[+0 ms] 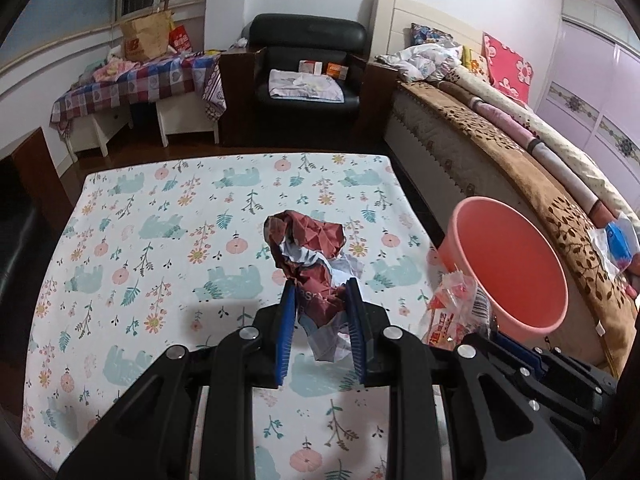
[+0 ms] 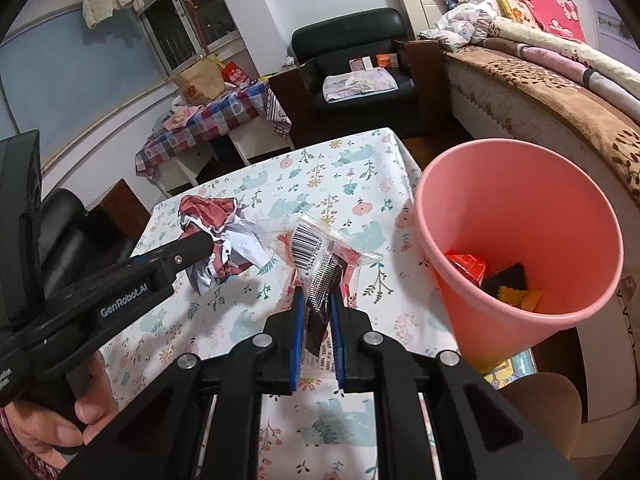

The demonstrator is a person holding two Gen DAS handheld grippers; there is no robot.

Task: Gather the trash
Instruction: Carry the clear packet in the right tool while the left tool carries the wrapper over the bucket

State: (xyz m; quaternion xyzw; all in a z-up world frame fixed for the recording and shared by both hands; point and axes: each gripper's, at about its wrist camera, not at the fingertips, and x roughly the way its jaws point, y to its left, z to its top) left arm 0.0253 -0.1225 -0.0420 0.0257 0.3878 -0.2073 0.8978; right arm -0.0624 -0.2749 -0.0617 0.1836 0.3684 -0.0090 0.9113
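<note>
My left gripper (image 1: pixel 320 292) is shut on a crumpled red and white paper ball (image 1: pixel 310 246) and holds it above the floral table; both also show in the right wrist view, the gripper (image 2: pixel 208 248) and the paper ball (image 2: pixel 224 240). My right gripper (image 2: pixel 318 300) is shut on a clear plastic wrapper with a barcode (image 2: pixel 316 260), just left of the pink bin (image 2: pixel 520 216). The wrapper shows in the left wrist view (image 1: pixel 456 312) beside the bin (image 1: pixel 516 264). The bin holds a red wrapper (image 2: pixel 466 266) and dark and yellow scraps (image 2: pixel 512 288).
The table has a floral cloth with bears (image 1: pixel 168 240). A bed with a brown cover (image 1: pixel 520 160) runs along the right. A black armchair (image 1: pixel 308 60) and a checked-cloth side table (image 1: pixel 132 84) stand at the back.
</note>
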